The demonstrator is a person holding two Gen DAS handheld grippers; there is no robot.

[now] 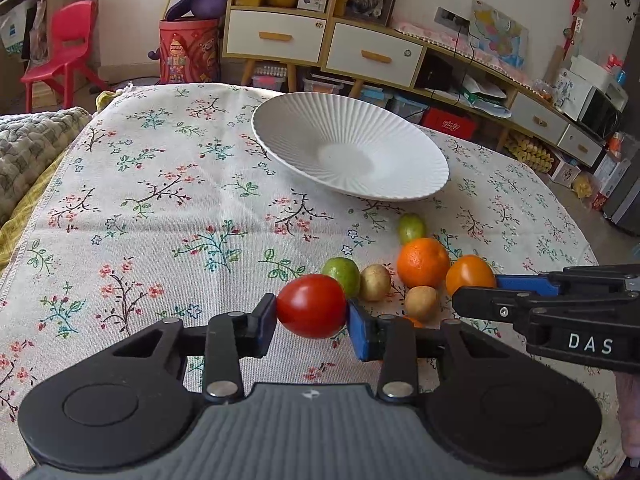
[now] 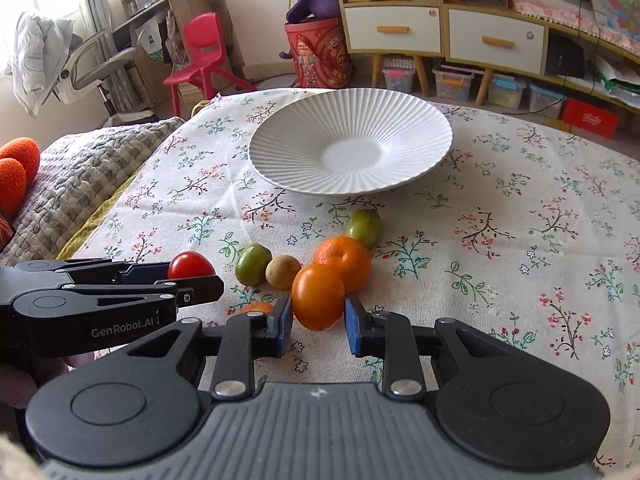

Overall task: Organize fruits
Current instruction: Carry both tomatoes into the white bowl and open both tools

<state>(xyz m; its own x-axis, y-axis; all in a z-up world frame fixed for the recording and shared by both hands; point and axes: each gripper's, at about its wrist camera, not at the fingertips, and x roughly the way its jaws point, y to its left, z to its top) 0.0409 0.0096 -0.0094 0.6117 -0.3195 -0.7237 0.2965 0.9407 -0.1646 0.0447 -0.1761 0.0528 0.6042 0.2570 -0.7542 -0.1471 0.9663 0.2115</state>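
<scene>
Both claws loaded; plate lies straight ahead, beyond the fruit pile.

The left gripper (image 1: pixel 311 307) is clamped on a red tomato (image 1: pixel 311 306), held clear above the cloth (image 1: pixel 160 200). The right gripper (image 2: pixel 318 314) has its pads against both sides of an orange tomato (image 2: pixel 318 297); whether that fruit is lifted or resting on the cloth I cannot tell. The white plate (image 1: pixel 280 128) sits empty, well apart from both claws, forward of them across the loose fruit; neither arm is clearly nearer. Two limes, an orange (image 1: pixel 423 262) and two small brown fruits lie near the claws. An orange scrap under the claws is mostly hidden and cannot be identified.
</scene>
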